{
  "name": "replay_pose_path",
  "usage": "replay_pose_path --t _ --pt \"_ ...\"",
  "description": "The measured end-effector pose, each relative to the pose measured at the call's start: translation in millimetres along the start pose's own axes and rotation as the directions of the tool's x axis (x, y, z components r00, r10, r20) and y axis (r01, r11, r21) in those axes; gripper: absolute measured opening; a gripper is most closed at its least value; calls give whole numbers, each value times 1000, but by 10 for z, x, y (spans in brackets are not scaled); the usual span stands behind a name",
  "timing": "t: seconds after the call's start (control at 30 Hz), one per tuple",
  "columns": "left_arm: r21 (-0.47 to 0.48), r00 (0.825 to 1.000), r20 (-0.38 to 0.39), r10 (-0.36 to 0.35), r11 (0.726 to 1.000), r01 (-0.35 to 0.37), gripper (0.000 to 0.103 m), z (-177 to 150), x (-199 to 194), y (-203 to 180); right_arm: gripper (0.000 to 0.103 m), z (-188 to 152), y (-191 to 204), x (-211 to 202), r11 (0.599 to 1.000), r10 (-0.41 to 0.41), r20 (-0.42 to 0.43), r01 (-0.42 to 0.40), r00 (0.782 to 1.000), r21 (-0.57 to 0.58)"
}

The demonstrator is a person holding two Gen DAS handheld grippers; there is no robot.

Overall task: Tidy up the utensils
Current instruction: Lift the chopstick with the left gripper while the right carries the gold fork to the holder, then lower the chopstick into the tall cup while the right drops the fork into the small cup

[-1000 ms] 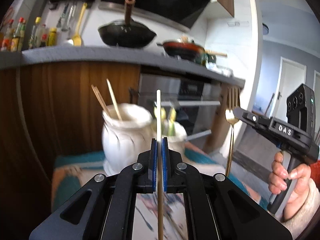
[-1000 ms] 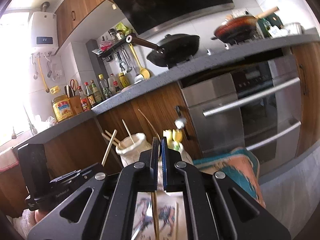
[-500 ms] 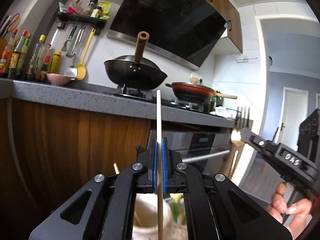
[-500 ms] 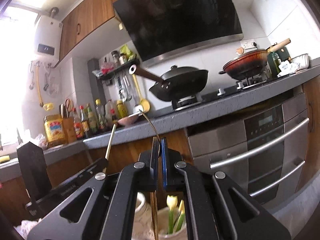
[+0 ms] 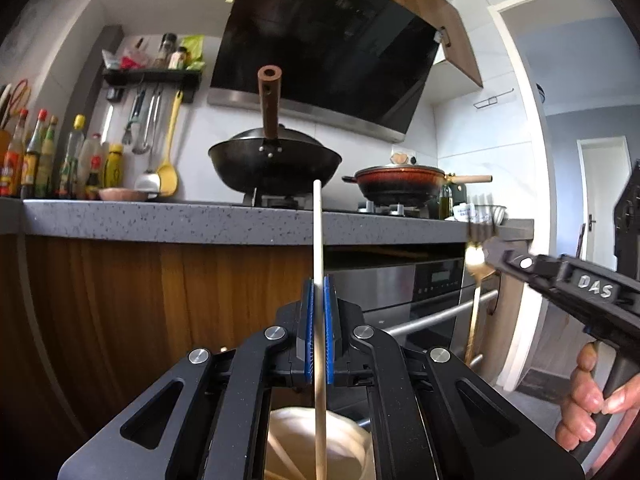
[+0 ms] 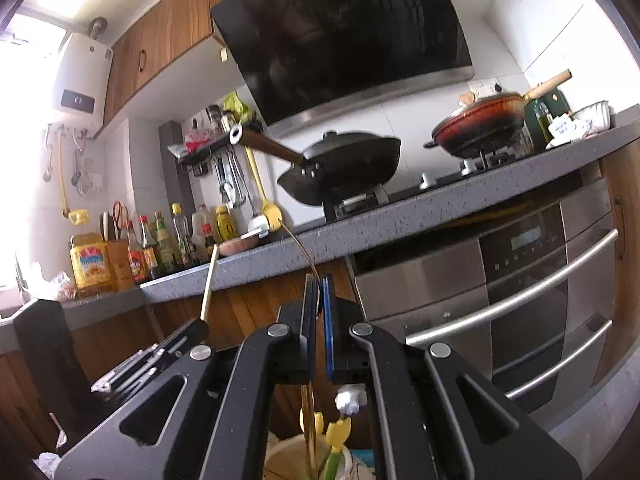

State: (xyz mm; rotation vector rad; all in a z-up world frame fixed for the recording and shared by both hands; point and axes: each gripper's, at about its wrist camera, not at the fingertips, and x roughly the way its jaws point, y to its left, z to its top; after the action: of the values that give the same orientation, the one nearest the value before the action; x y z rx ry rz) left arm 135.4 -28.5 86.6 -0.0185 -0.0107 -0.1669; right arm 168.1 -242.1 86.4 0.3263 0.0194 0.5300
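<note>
Left tongs clamped on a pale, round wooden chopstick, held upright. Right tongs clamped on a thin gold metal fork, tines up, handle hanging down. Both raised since a second ago: the white ribbed ceramic jar, earlier ahead of the left tongs, now sits low beneath them; yellow tulips below the right. Backdrop: speckled grey table, black wok, red pan, steel oven, wood cabinets.

left tongs: black, blue pads, silver screws | right tongs: same
</note>
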Motion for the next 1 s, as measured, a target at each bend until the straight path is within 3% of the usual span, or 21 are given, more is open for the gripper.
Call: replay_pose_path --t 0.23,0.5,0.7,1.0 --pt "82 1000 21 3 997 -5 5 -142 -236 -125 3 -201 -21 -4 1000 5 -91 -6 996 -13" --pt "45 996 -85 -23 999 27 5 -283 -423 -40 3 -382 -61 -35 1000 -9 -164 8 986 -10" --pt "17 985 -171 -22 1000 25 5 -397 -384 12 3 -420 11 -65 999 -17 -165 10 986 -40" --pt "1 978 -208 -17 1000 18 7 -461 -328 72 3 -423 -88 -34 998 -56 -169 54 984 -20"
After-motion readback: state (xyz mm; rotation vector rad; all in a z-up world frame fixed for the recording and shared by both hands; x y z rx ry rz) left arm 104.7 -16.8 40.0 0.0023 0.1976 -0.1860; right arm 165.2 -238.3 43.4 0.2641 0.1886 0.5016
